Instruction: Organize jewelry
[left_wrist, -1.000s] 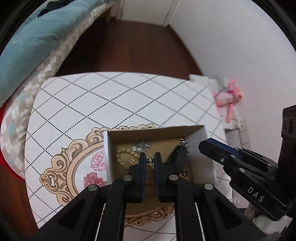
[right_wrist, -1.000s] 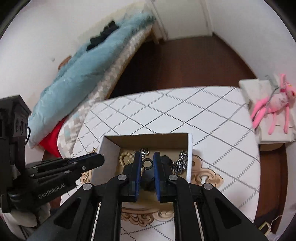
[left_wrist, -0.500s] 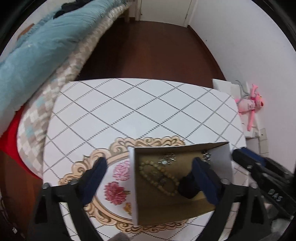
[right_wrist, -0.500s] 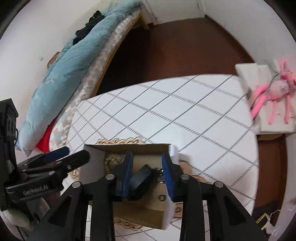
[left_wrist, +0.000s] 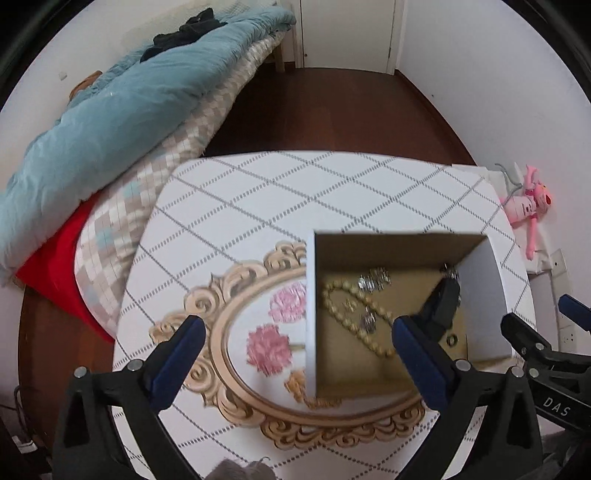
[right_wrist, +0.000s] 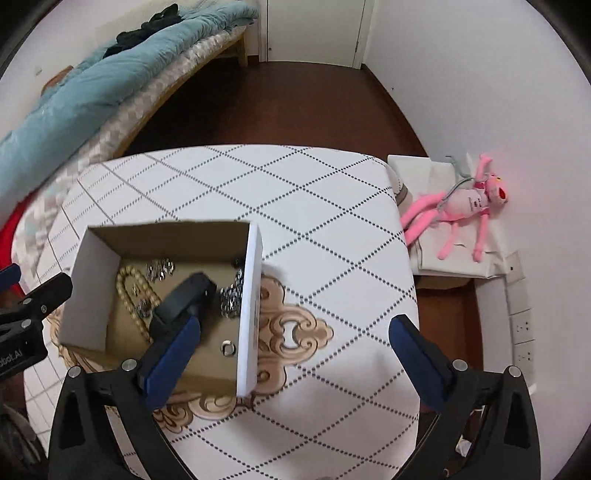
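Note:
An open cardboard box (left_wrist: 311, 325) with white outer walls stands on the patterned table; it also shows in the right wrist view (right_wrist: 248, 306). Inside lie a beige bead necklace (left_wrist: 343, 314), silver pieces (left_wrist: 373, 277), a black clip-like item (right_wrist: 186, 295), a silver chain (right_wrist: 231, 299) and a small ring (right_wrist: 228, 348). My left gripper (left_wrist: 295, 354) is open wide and empty, straddling the box's left wall. My right gripper (right_wrist: 295, 350) is open wide and empty, straddling the box's right wall.
The table (right_wrist: 295, 206) has a white diamond-pattern cloth with a gold floral medallion (left_wrist: 240, 350). A bed with a teal duvet (left_wrist: 110, 122) lies to the left. A pink plush toy (right_wrist: 465, 206) rests on a white stand at the right.
Both grippers have opened wide and drawn back and up from the box. The ring that the right gripper held now lies in the box, and the left gripper's piece is released.

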